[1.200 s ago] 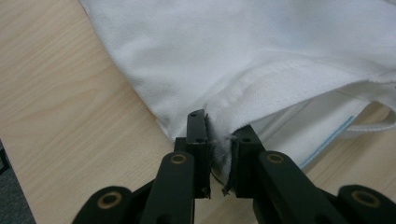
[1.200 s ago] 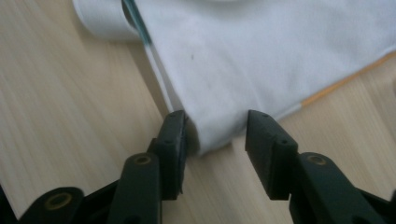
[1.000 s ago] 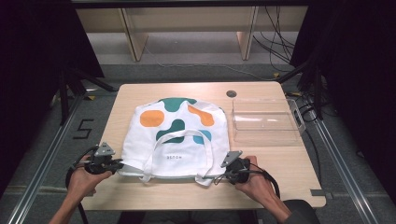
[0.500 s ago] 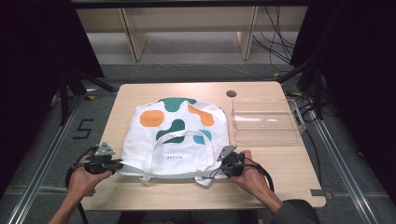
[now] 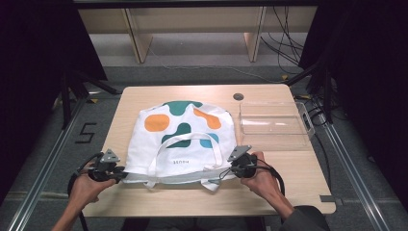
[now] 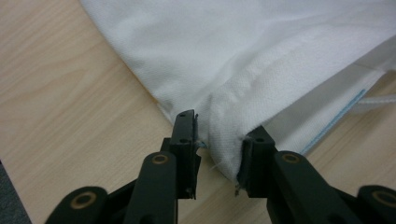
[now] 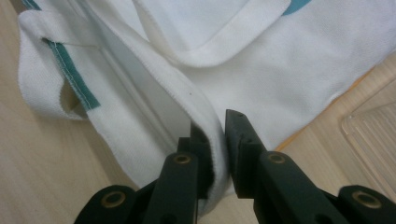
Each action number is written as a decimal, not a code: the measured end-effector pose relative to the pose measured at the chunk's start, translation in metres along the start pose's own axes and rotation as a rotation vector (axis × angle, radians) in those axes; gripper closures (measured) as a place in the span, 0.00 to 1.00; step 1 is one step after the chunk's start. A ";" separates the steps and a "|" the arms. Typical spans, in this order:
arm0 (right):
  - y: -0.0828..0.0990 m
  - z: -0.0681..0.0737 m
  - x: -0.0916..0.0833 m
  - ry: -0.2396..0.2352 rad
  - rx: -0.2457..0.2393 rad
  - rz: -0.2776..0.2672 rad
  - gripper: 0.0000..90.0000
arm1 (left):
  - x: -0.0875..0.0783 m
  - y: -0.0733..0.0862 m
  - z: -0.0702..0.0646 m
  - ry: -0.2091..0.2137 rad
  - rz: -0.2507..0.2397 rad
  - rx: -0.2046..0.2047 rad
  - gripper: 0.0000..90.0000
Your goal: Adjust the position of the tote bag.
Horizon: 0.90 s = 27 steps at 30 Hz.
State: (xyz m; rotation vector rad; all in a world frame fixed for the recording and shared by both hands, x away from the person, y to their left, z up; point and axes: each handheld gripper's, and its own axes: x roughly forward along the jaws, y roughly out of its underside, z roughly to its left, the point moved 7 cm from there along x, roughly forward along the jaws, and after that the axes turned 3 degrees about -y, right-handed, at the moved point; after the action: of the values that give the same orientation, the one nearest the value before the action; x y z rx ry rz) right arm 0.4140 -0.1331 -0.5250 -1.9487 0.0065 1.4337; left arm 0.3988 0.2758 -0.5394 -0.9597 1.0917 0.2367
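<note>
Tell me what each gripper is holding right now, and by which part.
The right gripper pinches the tote bag by the hem at its near right corner. The left gripper's jaws have just been opening; the near left corner lies between them, not gripped.

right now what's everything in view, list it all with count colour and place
tote bag: 1, white with orange, green and blue patches, flat on the table's middle, opening toward the person
bag handles: 2, white, lying at the near end
tray: 1, clear plastic, right of the bag
table: 1, light wood
round cable port: 1, dark, far edge of table
left gripper: 1, black, jaws just opening, bag's near left corner between them
right gripper: 1, black, jaws just closing on the bag's near right hem
hands: 2, at the near edge
</note>
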 end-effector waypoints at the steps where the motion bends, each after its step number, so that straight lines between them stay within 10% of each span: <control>1: 0.000 -0.002 0.000 0.008 -0.009 -0.002 0.91 | 0.003 -0.001 -0.002 0.002 -0.007 -0.024 0.75; 4: 0.001 -0.004 0.000 0.012 -0.016 0.005 0.91 | 0.008 -0.003 -0.002 -0.005 0.005 -0.025 0.63; 12: 0.000 -0.001 -0.001 -0.003 0.004 0.002 0.91 | 0.006 -0.004 -0.002 0.001 0.007 -0.018 0.88; 27: -0.004 0.000 -0.013 -0.018 0.003 -0.044 0.91 | -0.023 -0.005 -0.013 0.034 -0.017 -0.029 0.89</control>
State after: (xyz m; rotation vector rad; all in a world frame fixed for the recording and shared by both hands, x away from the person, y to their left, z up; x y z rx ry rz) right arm 0.4104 -0.1352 -0.5123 -1.9219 -0.0414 1.4216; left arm 0.3825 0.2698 -0.5189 -1.0014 1.1131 0.2236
